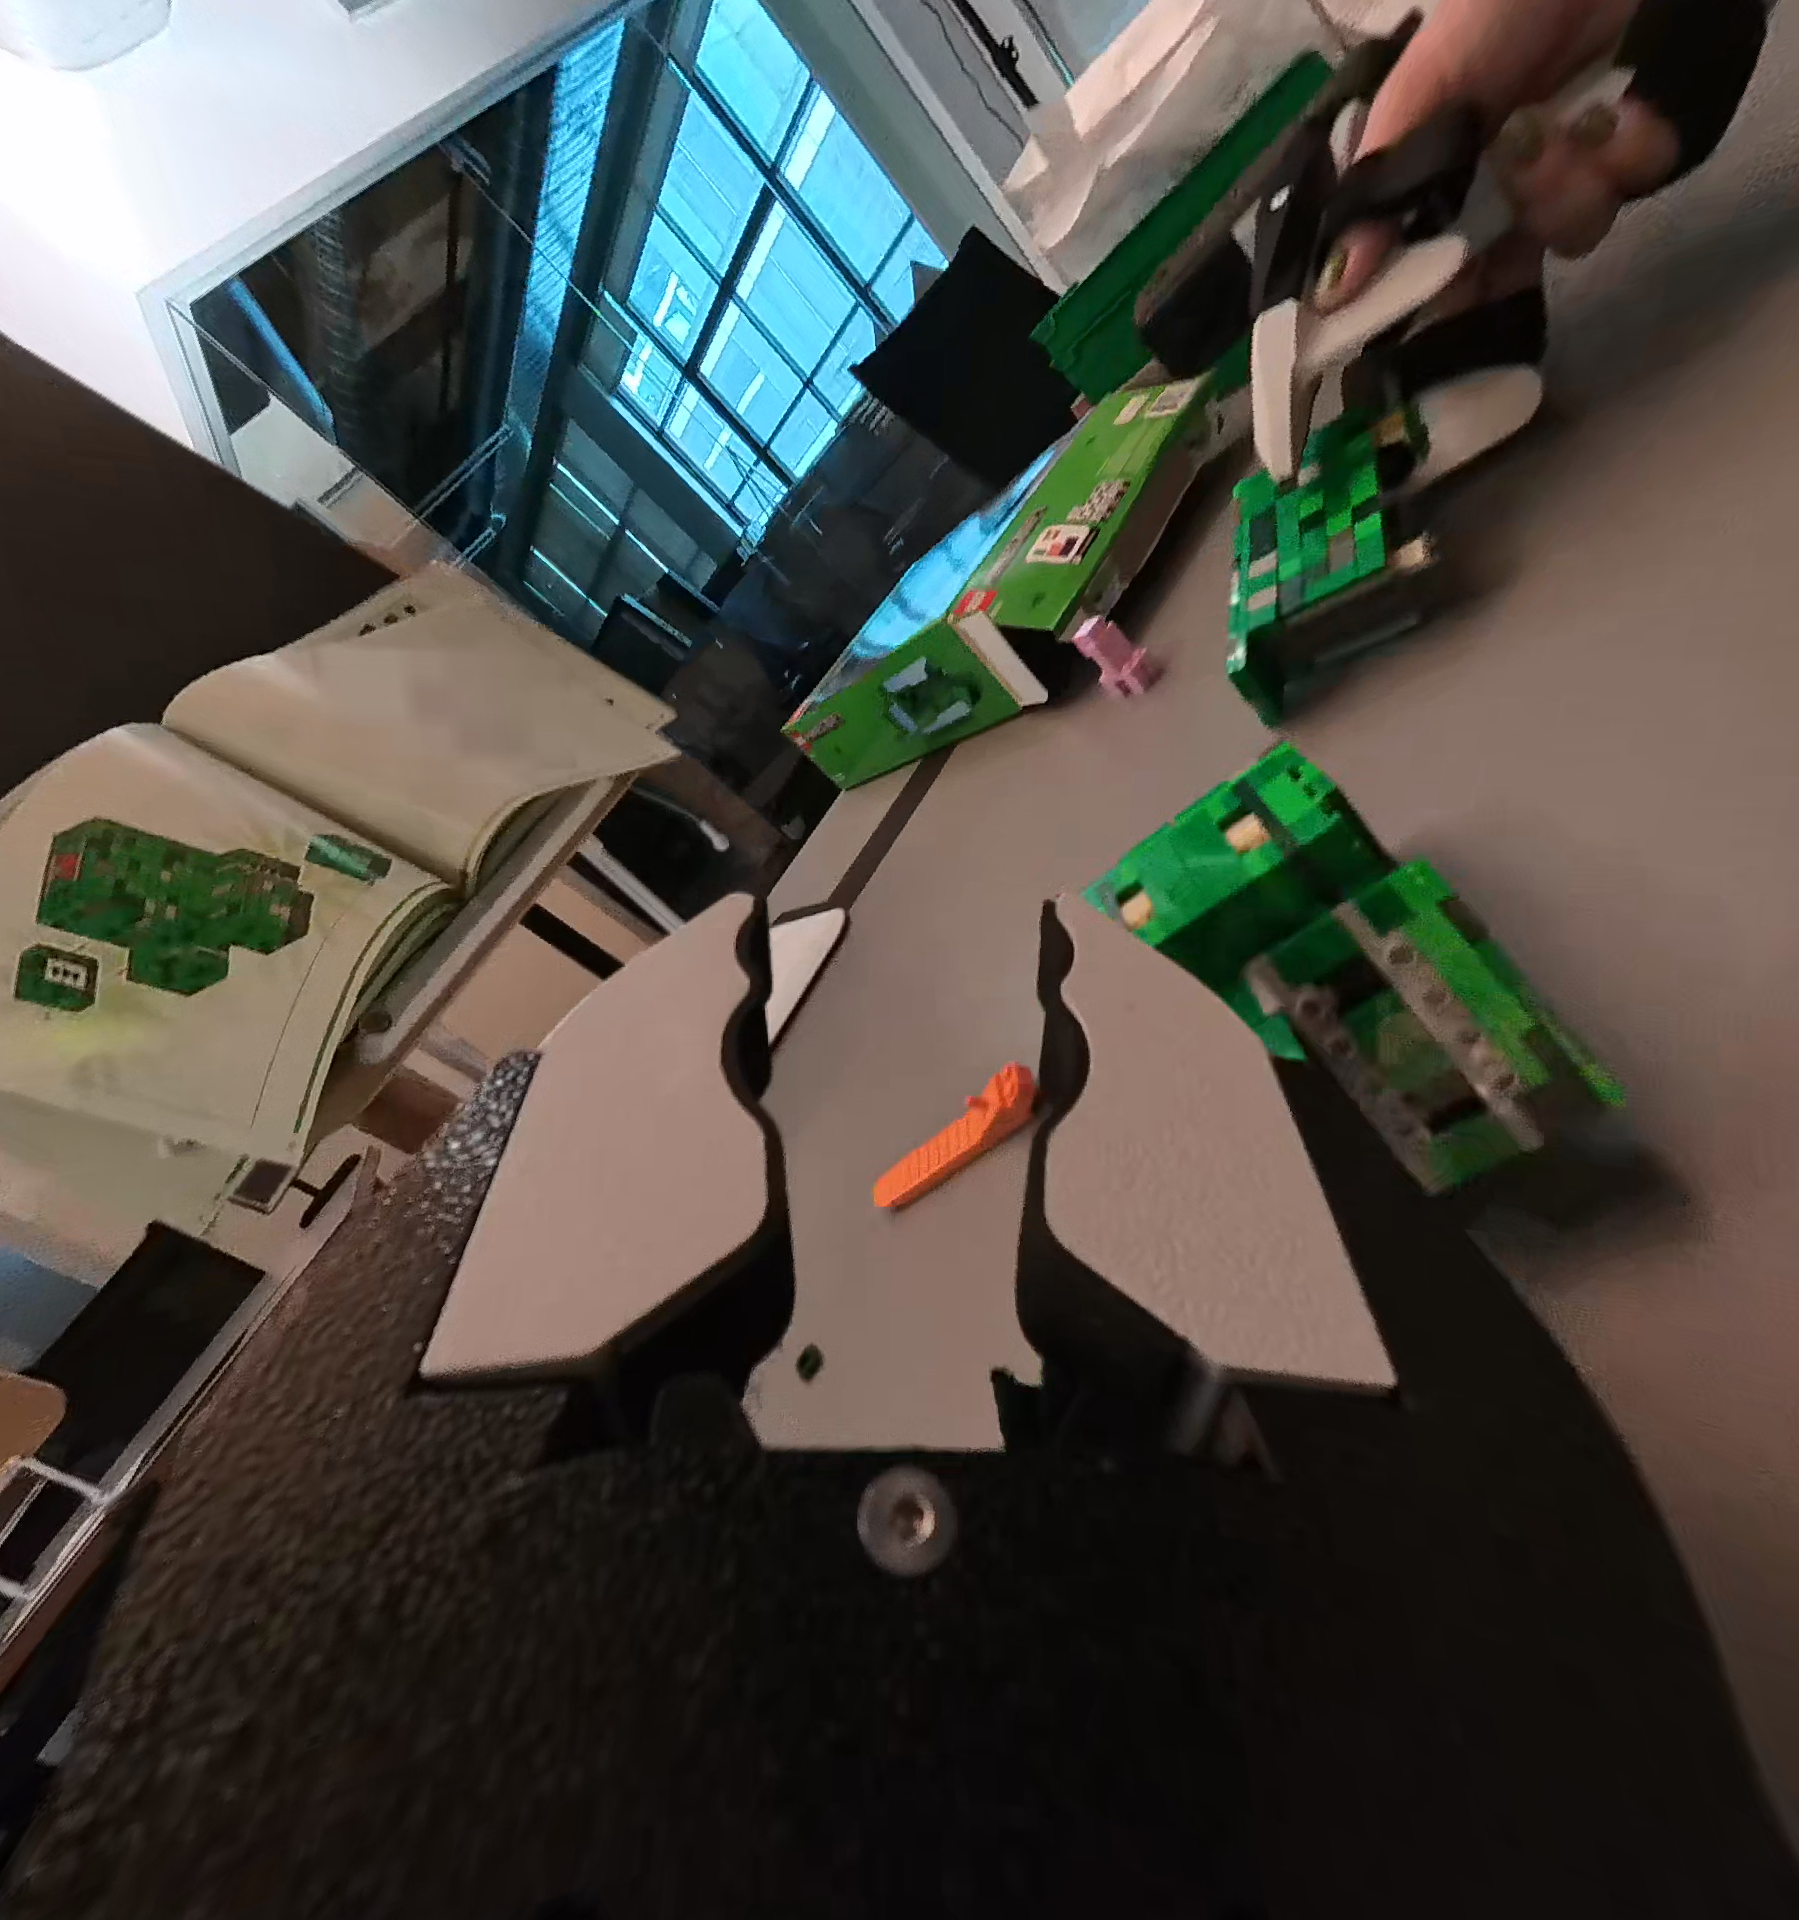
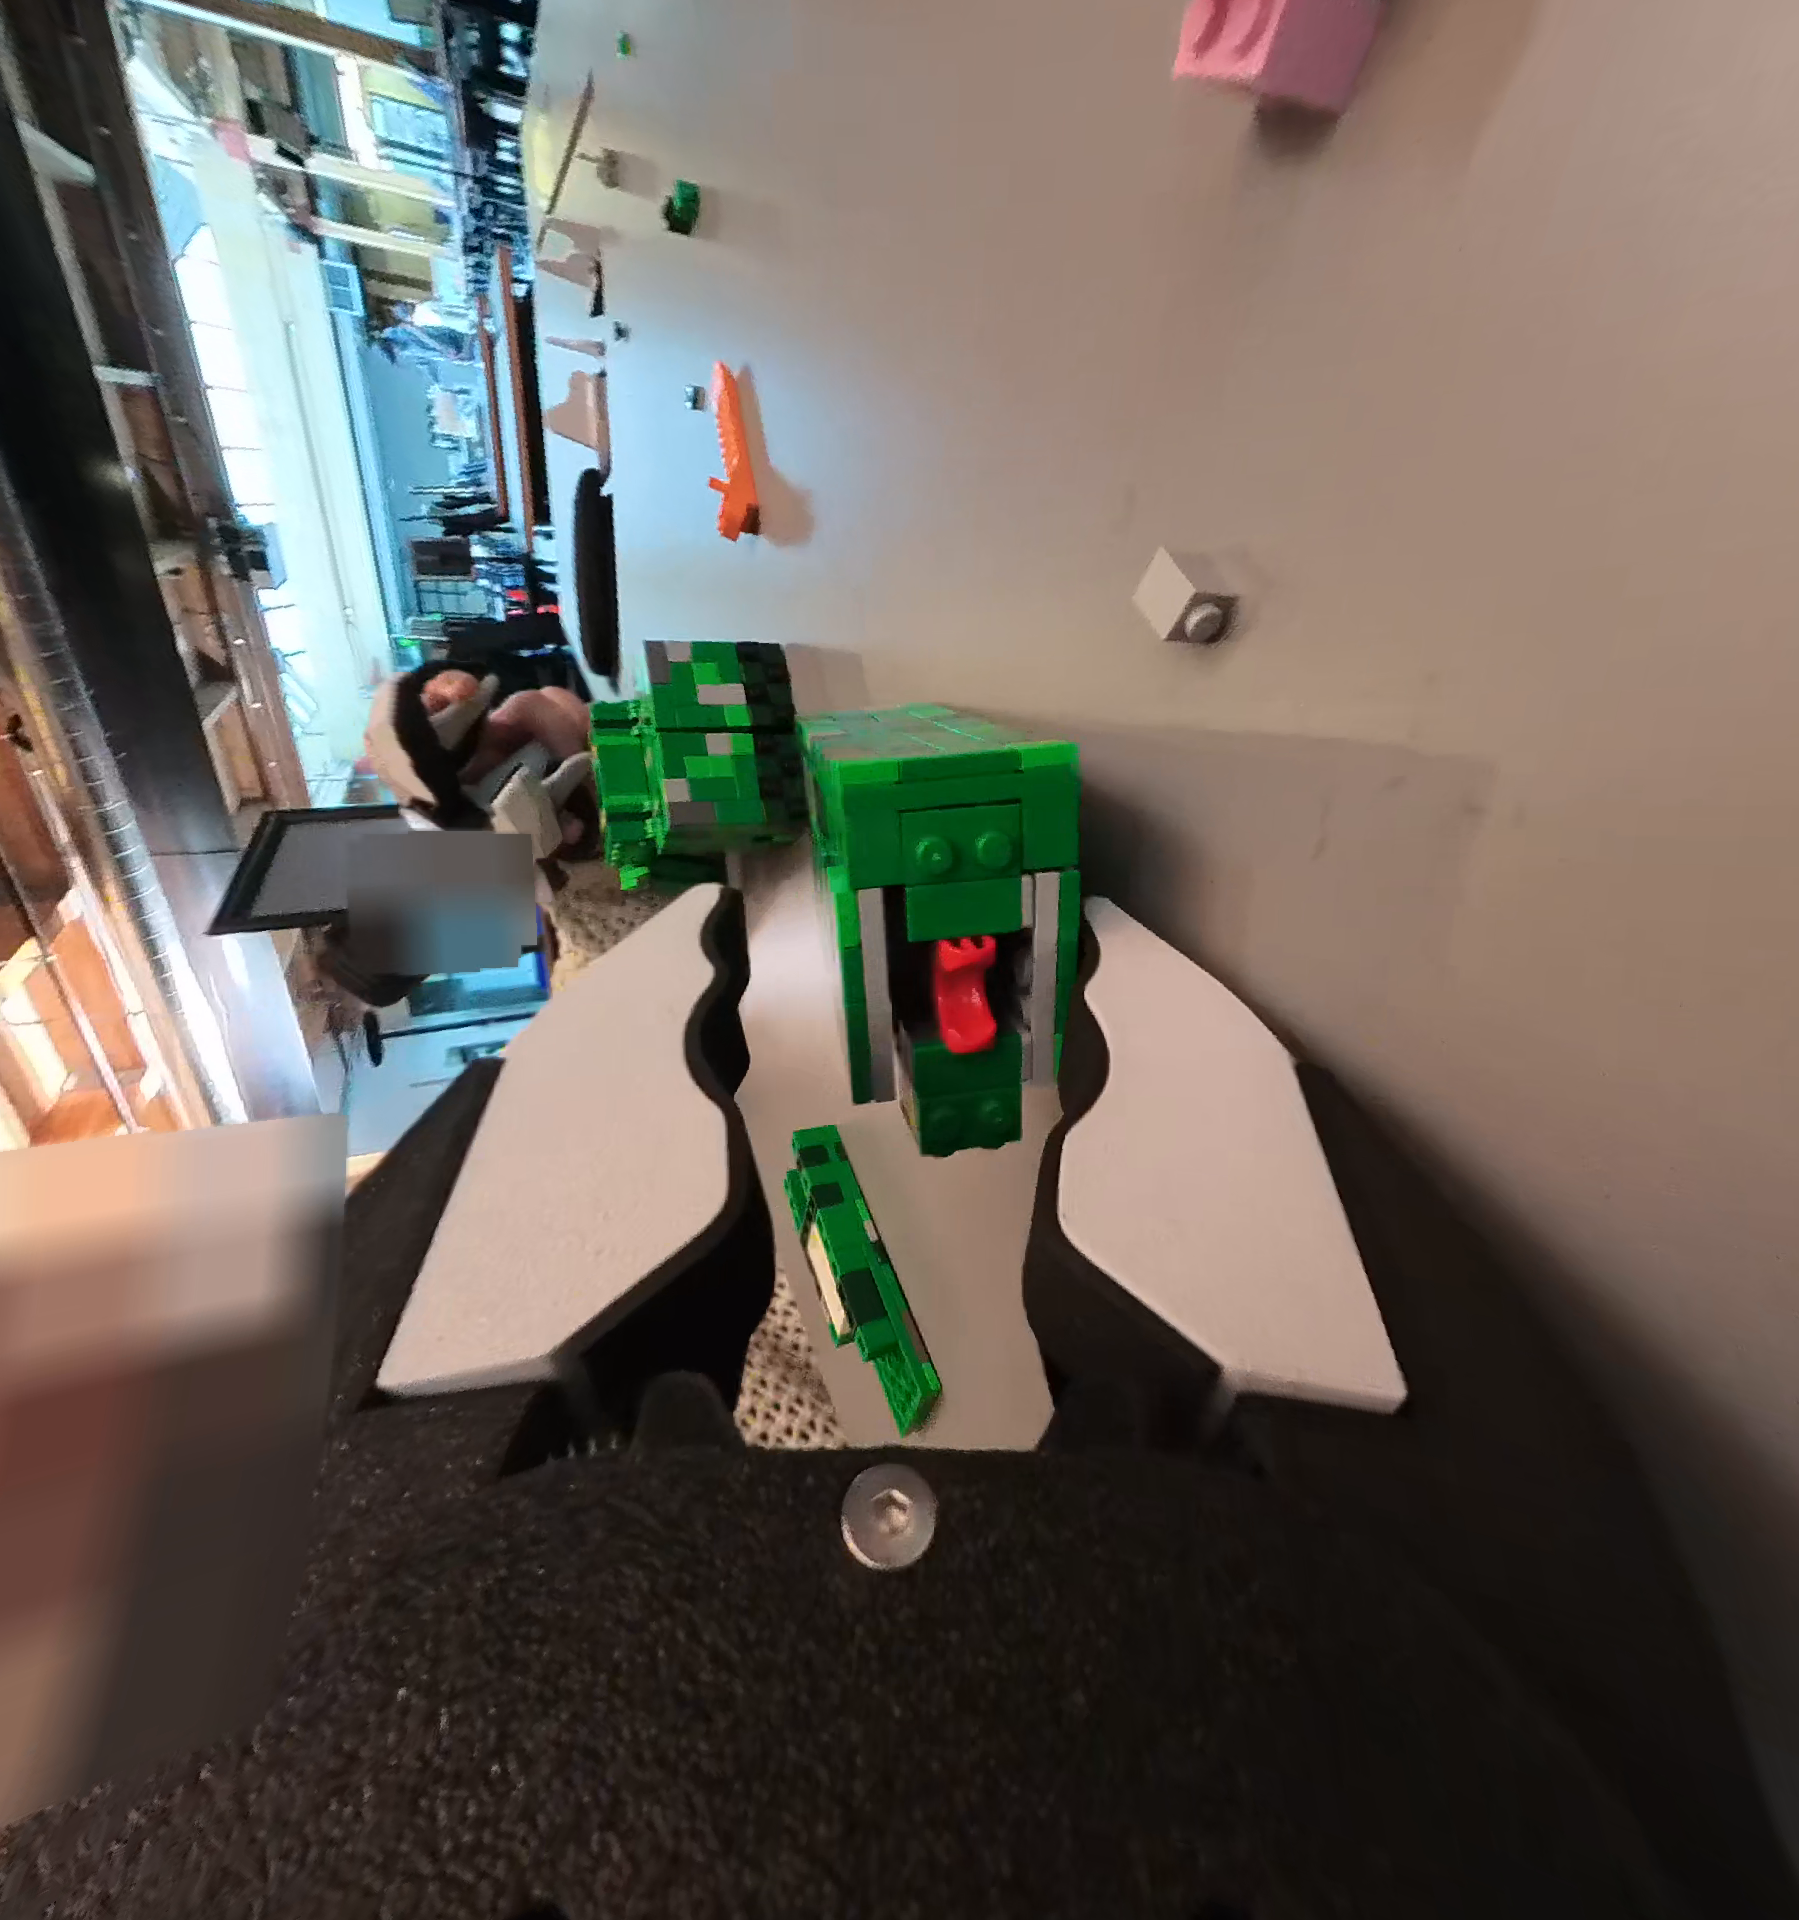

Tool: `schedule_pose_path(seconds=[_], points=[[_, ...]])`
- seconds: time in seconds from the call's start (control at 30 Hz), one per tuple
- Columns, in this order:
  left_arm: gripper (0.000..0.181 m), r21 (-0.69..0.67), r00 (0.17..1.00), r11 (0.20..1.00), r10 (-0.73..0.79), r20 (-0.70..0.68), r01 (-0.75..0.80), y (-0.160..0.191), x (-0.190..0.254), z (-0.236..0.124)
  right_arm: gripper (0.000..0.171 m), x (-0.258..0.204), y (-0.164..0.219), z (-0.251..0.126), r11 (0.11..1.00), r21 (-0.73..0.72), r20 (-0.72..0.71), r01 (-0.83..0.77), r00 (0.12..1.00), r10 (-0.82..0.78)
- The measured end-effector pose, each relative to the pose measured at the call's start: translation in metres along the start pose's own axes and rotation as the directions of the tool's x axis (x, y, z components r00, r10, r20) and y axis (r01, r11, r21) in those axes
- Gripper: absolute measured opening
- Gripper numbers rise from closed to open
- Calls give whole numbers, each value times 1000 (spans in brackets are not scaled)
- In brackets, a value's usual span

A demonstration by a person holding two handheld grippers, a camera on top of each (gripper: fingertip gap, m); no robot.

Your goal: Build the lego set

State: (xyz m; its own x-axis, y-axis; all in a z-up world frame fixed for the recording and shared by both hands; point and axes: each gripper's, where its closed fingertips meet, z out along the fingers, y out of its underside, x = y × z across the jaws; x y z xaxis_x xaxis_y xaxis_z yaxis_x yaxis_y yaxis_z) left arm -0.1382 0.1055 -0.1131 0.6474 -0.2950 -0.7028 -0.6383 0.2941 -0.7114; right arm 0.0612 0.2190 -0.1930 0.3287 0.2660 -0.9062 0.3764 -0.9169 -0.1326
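Left gripper [image 1: 905, 1039] open above orange tool [image 1: 952, 1140]

We see a grey bench [image 1: 1601, 727]. On it lies an orange tool [image 1: 952, 1138], a pink piece [image 1: 1113, 657] and a pale grey cube [image 2: 1181, 597]. The block [image 2: 936, 831] is bright green with grey strips and a red part [image 2: 962, 997] inside. The body [image 2: 708, 758] is a patchwork of light green, dark green and grey. The plate [image 2: 859, 1273] is green with dark squares. The box [image 1: 999, 603] is green. Our left gripper [image 1: 900, 1060] and right gripper [image 2: 900, 1049] have light grey fingers on black bodies.
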Motion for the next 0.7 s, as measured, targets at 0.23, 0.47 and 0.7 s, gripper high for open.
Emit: schedule_pose_path(seconds=[0.23,0.47,0.7], points=[[50,-26,1000,1000,6,18,-5,15,-5,-6,64,8,4,-16,999,-26,-156,-39,987,34],[50,-23,1000,1000,-6,6,6,14,-1,-7,75,22,1,-41,999,-8,-363,-47,931,41],[51,-22,999,999,-38,11,38,15,-4,-8,79,11,-17,-69,996,62,-505,67,863,-27]])
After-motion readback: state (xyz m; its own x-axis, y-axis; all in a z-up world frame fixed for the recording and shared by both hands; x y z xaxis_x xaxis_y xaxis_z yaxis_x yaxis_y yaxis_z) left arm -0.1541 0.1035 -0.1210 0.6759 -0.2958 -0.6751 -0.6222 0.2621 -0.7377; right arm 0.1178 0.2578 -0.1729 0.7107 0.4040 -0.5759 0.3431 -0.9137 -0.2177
